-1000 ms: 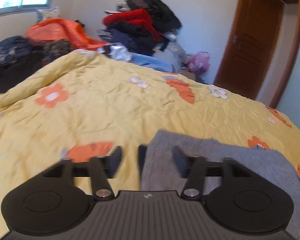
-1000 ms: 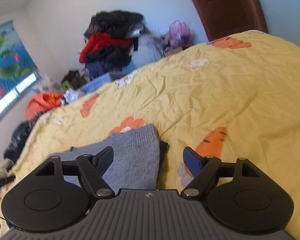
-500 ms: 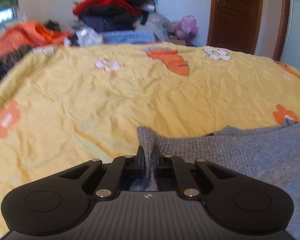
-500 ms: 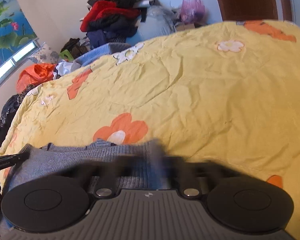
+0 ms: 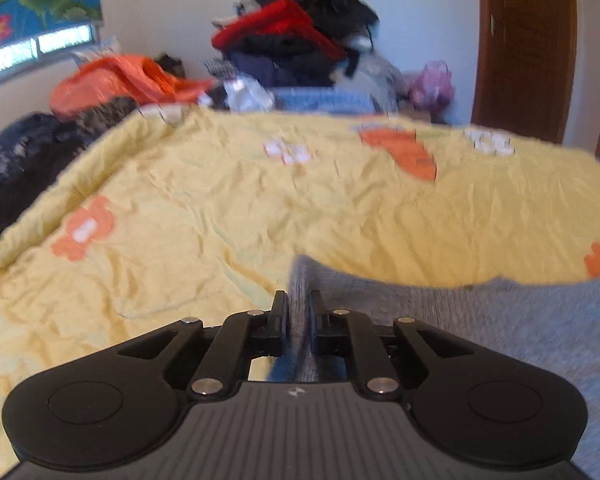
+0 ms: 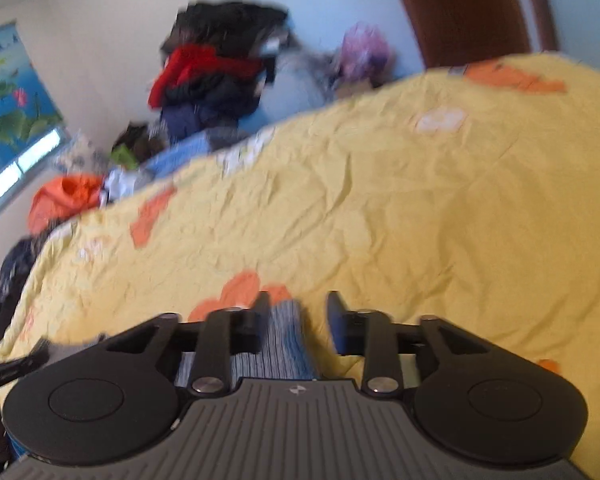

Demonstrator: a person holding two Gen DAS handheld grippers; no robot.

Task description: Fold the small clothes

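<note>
The grey ribbed knit garment (image 5: 500, 320) lies on the bed, on the wrinkled yellow quilt with orange flower and carrot prints (image 5: 260, 208), at the near edge in front of both cameras. It looks soft, light and limp — likely to sag and stretch between two holds instead of keeping a straight edge, so the corners or the hem are the sensible places to grip. The left hand-held gripper (image 5: 298, 316) is pressed together on a bunched fold at the garment's left edge. The right hand-held gripper (image 6: 296, 320) has knit (image 6: 284, 344) between its fingers, but a gap shows on the right side — the picture is blurred, and I cannot tell whether it is pinching. The knit's surface is fine-ribbed, plain, without visible print.
</note>
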